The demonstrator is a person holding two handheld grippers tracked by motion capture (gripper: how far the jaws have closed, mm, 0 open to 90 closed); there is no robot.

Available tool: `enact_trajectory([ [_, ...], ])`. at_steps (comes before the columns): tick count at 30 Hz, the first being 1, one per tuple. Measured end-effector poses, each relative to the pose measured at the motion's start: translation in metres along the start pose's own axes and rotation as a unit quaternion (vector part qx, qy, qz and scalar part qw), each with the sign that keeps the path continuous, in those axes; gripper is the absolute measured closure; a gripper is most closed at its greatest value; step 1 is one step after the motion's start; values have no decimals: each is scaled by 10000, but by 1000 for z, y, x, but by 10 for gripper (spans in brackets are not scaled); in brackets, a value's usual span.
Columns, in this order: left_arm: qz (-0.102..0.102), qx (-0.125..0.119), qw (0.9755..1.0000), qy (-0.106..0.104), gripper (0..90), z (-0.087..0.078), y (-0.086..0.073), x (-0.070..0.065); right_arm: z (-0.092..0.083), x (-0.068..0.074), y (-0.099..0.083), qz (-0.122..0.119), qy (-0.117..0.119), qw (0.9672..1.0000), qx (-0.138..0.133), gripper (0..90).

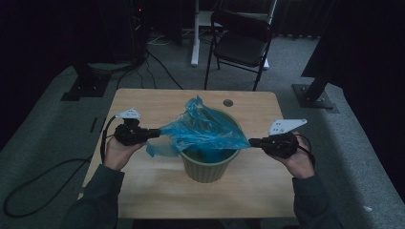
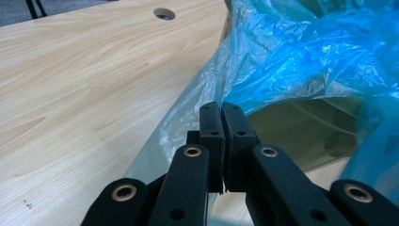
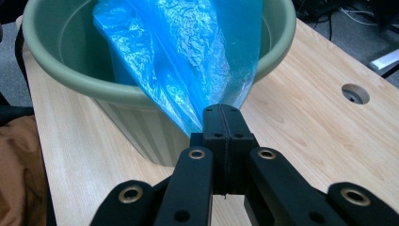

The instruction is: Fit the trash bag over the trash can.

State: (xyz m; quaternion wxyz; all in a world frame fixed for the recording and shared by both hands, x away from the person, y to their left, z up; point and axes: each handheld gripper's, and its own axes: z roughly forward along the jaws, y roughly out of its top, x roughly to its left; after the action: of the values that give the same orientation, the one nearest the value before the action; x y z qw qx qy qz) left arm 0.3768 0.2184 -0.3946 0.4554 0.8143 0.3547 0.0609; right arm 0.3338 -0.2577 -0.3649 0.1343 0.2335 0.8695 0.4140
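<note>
A light wooden tabletop (image 1: 143,186) with 1 round cable hole (image 1: 228,102) near its far edge stands on grey carpet (image 1: 47,138), with a black folding chair (image 1: 241,40) beyond it, a white stand leg (image 1: 195,38) beside that, and black cables (image 1: 157,64) across the floor.

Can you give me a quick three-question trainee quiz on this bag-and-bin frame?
1. True or false: both grippers are shut on the bag.
2. Where does the bin stand? A) on the table B) on the floor C) on the chair
3. Fill in: the bag stretches from the left gripper across the bin to the ____ gripper.

Key: 1 true; 2 A; 3 right.
</note>
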Motion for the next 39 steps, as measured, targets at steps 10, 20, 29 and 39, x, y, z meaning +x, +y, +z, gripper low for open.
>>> enact_trajectory([
  [10,-158,7,9998,97,887,-1,-4,7,-1,-4,-11,113,-29,9999,67,900],
  [20,-210,-29,9997,138,889,-3,-5,9,-6,-8,-22,258,-95,9996,88,900],
  [29,-234,-44,9996,159,890,-4,-5,10,-15,-13,-32,384,-167,9991,69,900],
  [39,-256,-70,9995,192,891,-7,-5,12,-22,-18,-40,503,-251,9984,53,900],
])
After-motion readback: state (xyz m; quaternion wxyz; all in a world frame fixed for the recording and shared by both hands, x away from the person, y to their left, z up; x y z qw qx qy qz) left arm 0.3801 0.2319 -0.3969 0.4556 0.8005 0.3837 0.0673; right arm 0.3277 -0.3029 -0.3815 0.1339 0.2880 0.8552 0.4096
